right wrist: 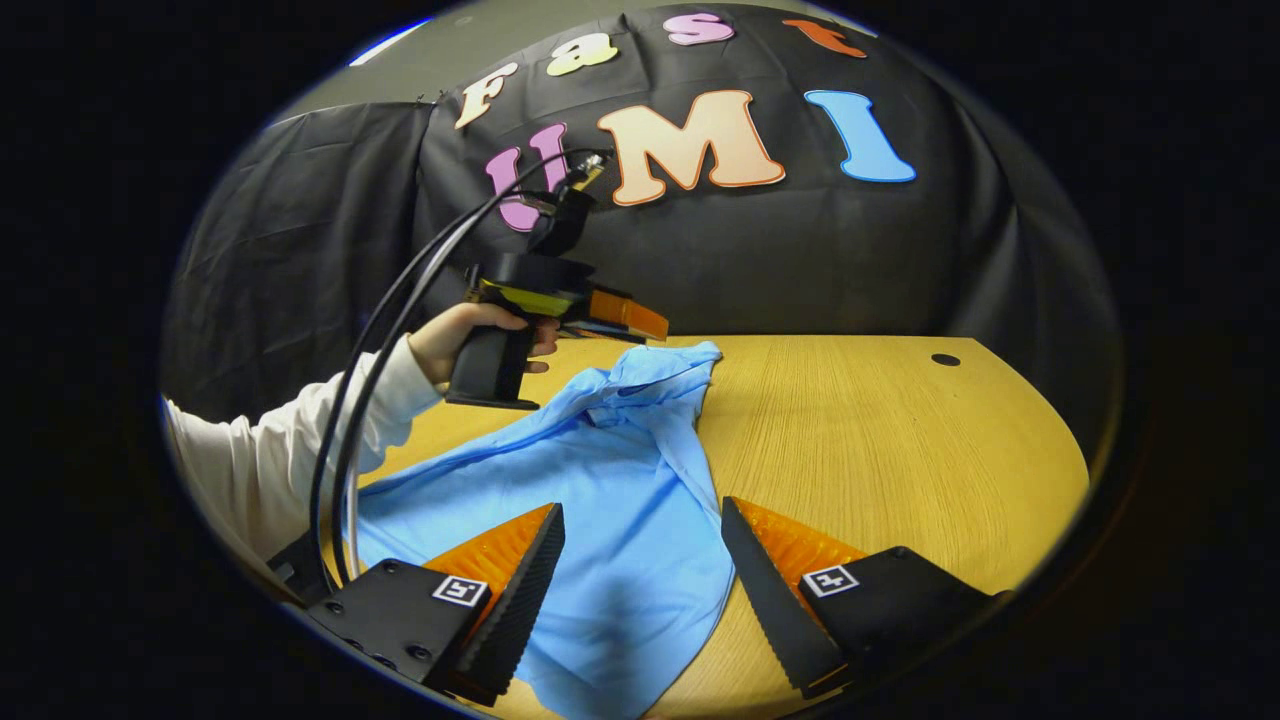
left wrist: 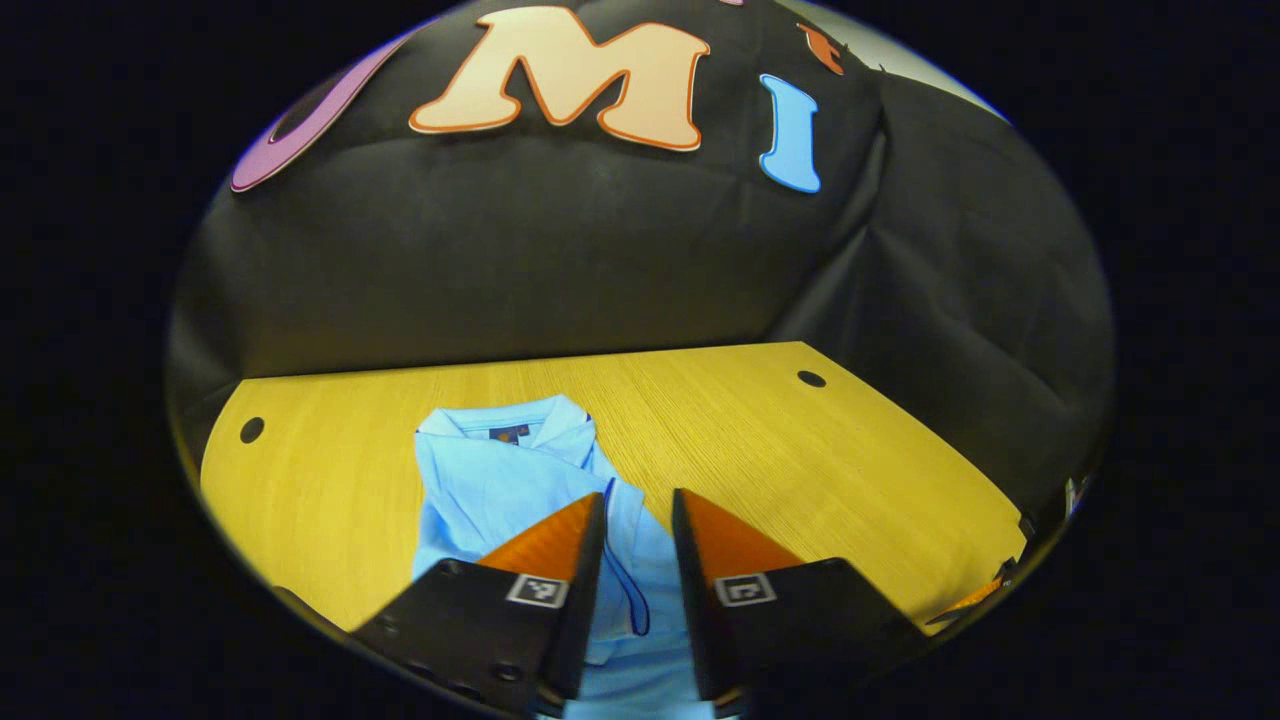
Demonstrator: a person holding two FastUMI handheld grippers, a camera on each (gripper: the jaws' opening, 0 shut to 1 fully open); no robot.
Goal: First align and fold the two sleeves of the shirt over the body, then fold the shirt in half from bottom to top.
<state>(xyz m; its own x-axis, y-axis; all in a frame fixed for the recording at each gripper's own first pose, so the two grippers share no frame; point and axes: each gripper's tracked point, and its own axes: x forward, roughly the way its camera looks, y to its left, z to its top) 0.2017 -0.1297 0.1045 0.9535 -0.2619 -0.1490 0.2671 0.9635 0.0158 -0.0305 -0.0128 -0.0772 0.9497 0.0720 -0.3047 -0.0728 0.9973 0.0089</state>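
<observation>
A light blue shirt [left wrist: 500, 480] lies on the wooden table [left wrist: 800, 450], collar at the far end. In the left gripper view my left gripper [left wrist: 640, 495] hovers over its right part, fingers a narrow gap apart, a dark-trimmed sleeve edge showing between them. In the right gripper view the shirt [right wrist: 620, 470] runs from its collar down toward me, one sleeve stretched to the left. My right gripper [right wrist: 640, 505] stands wide open over the shirt's body, holding nothing. Farther off, the left gripper [right wrist: 650, 325] is held above the collar, clear of the cloth.
A hand [right wrist: 470, 335] in a white sleeve [right wrist: 280, 450] holds the left gripper, with black cables [right wrist: 400, 300] arching up from it. The table [right wrist: 880, 440] has round cable holes [right wrist: 945, 359] near its far corners. Black cloth walls stand close behind.
</observation>
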